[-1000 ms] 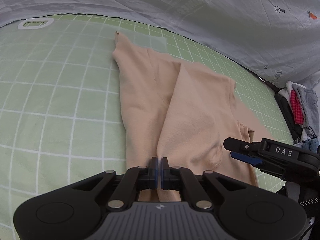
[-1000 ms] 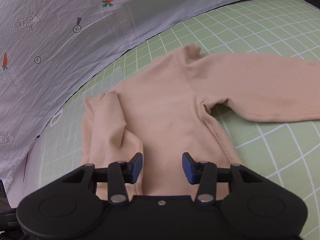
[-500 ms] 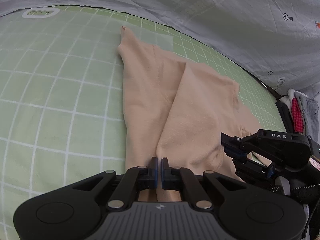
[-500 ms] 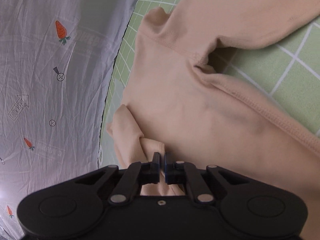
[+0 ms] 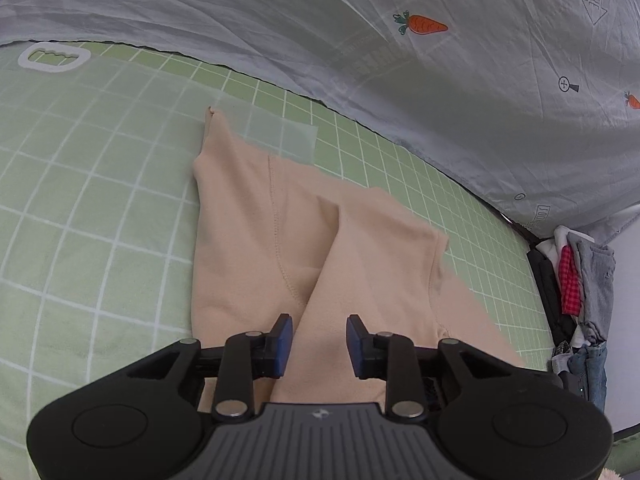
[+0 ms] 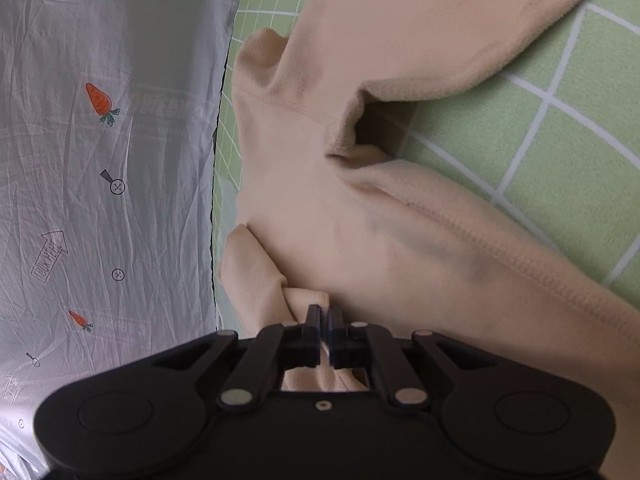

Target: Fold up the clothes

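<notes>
A peach long-sleeved top [image 5: 280, 248] lies on the green grid mat [image 5: 88, 216], one sleeve folded across its body. My left gripper [image 5: 319, 340] hangs open just above the folded sleeve, with only cloth showing between the blue pads. In the right wrist view the same top [image 6: 320, 208] fills the frame, its other sleeve [image 6: 432, 28] stretching out to the upper right. My right gripper [image 6: 325, 332] is shut on a bunched fold of the top at its near edge.
A grey sheet printed with carrots [image 5: 420, 24] rises behind the mat and also runs down the left of the right wrist view [image 6: 100, 160]. A pile of mixed clothes [image 5: 576, 280] sits off the mat's right end. A white logo [image 5: 54, 57] marks the far left corner.
My left gripper was shut on the sleeve and has now opened and lifted back. My right gripper went from open to shut on the top's edge and moved in close.
</notes>
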Tool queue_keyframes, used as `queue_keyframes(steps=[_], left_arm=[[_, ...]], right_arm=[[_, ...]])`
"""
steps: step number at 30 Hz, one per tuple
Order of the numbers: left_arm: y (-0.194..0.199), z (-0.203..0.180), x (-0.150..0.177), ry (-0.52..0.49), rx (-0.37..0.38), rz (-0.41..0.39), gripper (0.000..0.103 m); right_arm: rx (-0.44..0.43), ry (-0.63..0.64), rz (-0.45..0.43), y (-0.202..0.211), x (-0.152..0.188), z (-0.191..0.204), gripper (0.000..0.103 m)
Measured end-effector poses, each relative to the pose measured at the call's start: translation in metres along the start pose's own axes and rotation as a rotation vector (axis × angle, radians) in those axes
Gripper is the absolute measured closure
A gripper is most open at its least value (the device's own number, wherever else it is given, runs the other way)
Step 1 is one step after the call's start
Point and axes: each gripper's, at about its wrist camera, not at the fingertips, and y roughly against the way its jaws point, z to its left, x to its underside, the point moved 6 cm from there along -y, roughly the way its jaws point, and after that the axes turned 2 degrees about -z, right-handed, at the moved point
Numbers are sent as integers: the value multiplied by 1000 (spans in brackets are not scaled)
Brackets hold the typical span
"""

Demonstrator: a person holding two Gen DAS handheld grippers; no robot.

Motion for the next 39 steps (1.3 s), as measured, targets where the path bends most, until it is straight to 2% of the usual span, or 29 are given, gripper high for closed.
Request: queue_keyframes(steps=[8, 9, 10, 11, 15, 19, 23, 26, 27, 28, 30, 33, 35, 39], left_arm=[[-33, -6, -18, 58, 56, 25, 74], [-37, -7, -20, 64, 66, 25, 77], [-38, -7, -21, 65, 73, 19, 96], [-39, -7, -23, 63, 77, 11, 98], [-39, 2, -24, 82, 48, -46, 99], [-42, 19, -25, 164, 32, -57, 99], [-31, 18, -22, 143, 5, -66, 97], [-23, 17, -19, 125, -15, -74, 90], [-20, 17, -18, 119, -22, -77, 84], [-17, 16, -18, 114, -29, -79, 78], [-11, 16, -16, 102, -42, -84, 74], [3, 16, -3, 69, -98, -80, 72], [14, 17, 11, 48, -136, -69, 72], [32, 15, 47, 8, -178, -43, 68]], right_arm=[[-2, -16, 0, -1, -4, -9, 99], [-2, -15, -1, -1, -4, -9, 99], [-2, -13, -2, -2, -4, -9, 99], [-1, -11, -4, -2, -4, -10, 99], [4, 3, -16, -2, -6, -11, 100], [0, 0, -22, -2, -7, -12, 100], [7, 17, -23, -3, -8, -10, 100], [15, 32, -22, -3, -8, -8, 99], [19, 39, -20, -3, -8, -6, 99], [22, 41, -20, -2, -8, -6, 97], [22, 34, -20, 2, -9, -5, 94], [14, 21, -18, 11, -8, -5, 78], [16, 35, -23, 21, -5, -2, 63], [39, 69, -25, 40, 4, -2, 51]])
